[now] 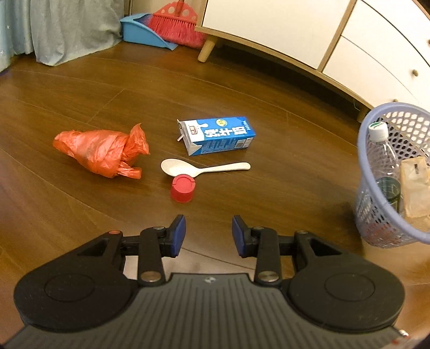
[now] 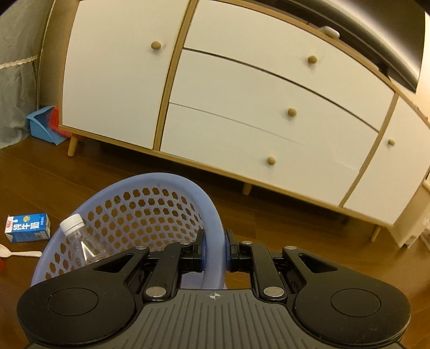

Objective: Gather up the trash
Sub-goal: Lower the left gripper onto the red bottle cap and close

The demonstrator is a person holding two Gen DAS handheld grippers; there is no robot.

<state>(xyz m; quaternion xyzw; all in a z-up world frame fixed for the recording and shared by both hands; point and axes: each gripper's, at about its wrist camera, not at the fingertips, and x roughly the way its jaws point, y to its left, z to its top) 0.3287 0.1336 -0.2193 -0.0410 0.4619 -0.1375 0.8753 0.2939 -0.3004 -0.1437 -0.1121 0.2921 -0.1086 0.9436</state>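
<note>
**Basket pinched on the right, four bits of litter ahead on the left**

Nearest to me on the right, my right tongs are pressed onto the rim of the lilac basket, one blue pad inside the rim and one outside, both touching it. Within the basket lies one clear plastic bottle with a white cap, and the left view shows one brownish paper packet beside it.

My left tongs are spread wide with nothing between the pads, hanging over bare wooden floor. Just beyond them stands one red bottle cap, touching or almost touching the bowl of one white spoon. Behind the spoon lies one blue and white milk carton on its side; it bears large white Chinese characters, a small red logo I cannot read, and a barcode. To the left, well apart from the carton, sits one crumpled orange plastic bag.

Farther back stands a white cabinet with wooden trim and legs: three drawers between doors, each with a round wooden knob. Beside its far leg, one red broom rests in one blue dustpan, next to a grey curtain.
</note>
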